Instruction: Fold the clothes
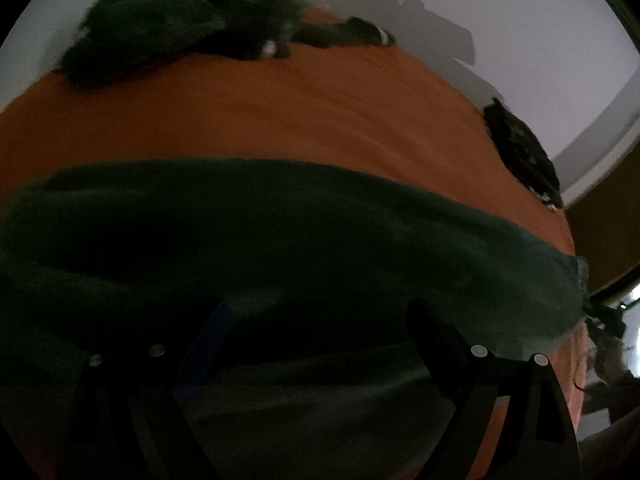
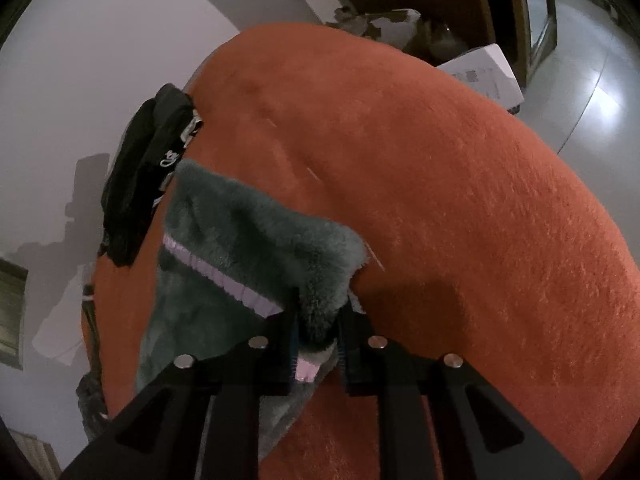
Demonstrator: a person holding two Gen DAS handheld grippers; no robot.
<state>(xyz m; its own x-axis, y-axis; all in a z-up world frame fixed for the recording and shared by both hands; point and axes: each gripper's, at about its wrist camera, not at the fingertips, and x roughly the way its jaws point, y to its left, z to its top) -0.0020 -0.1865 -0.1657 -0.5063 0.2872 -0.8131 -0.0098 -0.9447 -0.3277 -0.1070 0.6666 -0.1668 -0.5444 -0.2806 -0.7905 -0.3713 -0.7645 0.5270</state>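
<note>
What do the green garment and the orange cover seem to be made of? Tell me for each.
Green garment: it looks like plush fleece or faux fur, matte, with a long fuzzy pile, and it has a ribbed pale lilac trim band.

Orange cover: probably a short-pile fleece or terry-like blanket; its surface is nubby and dull with no sheen. The exact fibre cannot be told.

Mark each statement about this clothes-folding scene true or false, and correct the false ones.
1. The right gripper is shut on the fuzzy green garment. True.
2. The left gripper is clamped tight on a garment. False: its jaws stand wide open above the green cloth.
3. The surface under the clothes is blue. False: it is an orange blanket.
4. A black garment lies at the blanket's edge, near the wall. True.
5. The green garment has a pale lilac band. True.
</note>
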